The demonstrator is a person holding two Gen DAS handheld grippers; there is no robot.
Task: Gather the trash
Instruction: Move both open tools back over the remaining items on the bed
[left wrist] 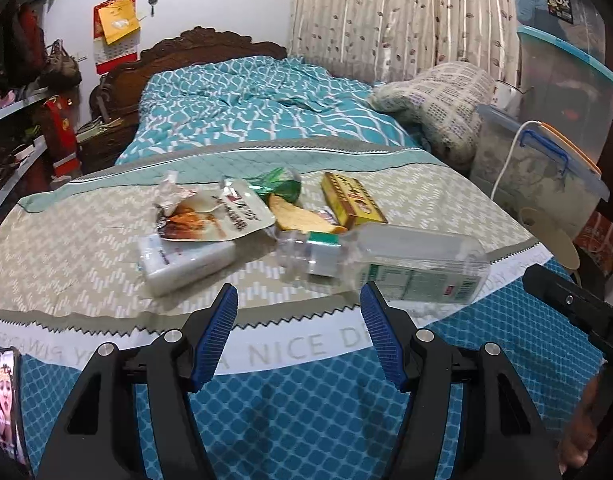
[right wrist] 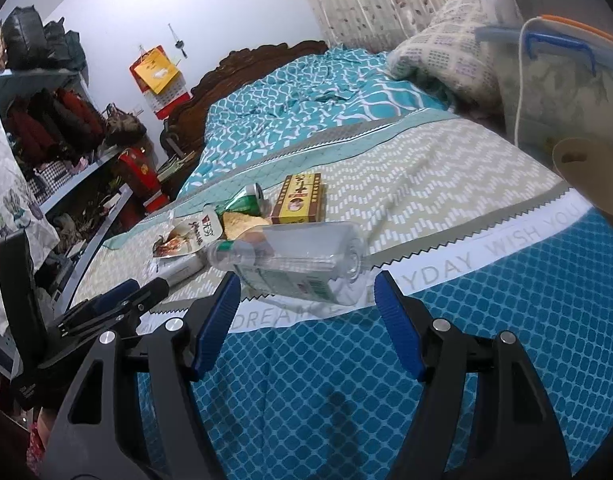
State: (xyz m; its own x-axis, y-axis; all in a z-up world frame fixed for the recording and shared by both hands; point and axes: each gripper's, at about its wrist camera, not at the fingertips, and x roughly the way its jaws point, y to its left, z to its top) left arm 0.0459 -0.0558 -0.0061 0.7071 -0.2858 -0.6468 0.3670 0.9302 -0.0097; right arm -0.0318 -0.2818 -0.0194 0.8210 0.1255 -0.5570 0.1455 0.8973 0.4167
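Bed point(left wrist: 106, 280); clear bottle point(left wrist: 394, 264) before yellow box point(left wrist: 352, 204)

The bed point(left wrist: 106, 216) carries a patterned cover. On it lie a clear plastic bottle point(left wrist: 406, 260), a yellow carton point(left wrist: 352, 200), a printed pouch point(left wrist: 222, 216) and a white packet point(left wrist: 186, 260).

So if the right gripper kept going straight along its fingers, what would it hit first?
Most likely the clear plastic bottle lying on its side on the bed; it sits just beyond the open right gripper, though depth is hard to judge.
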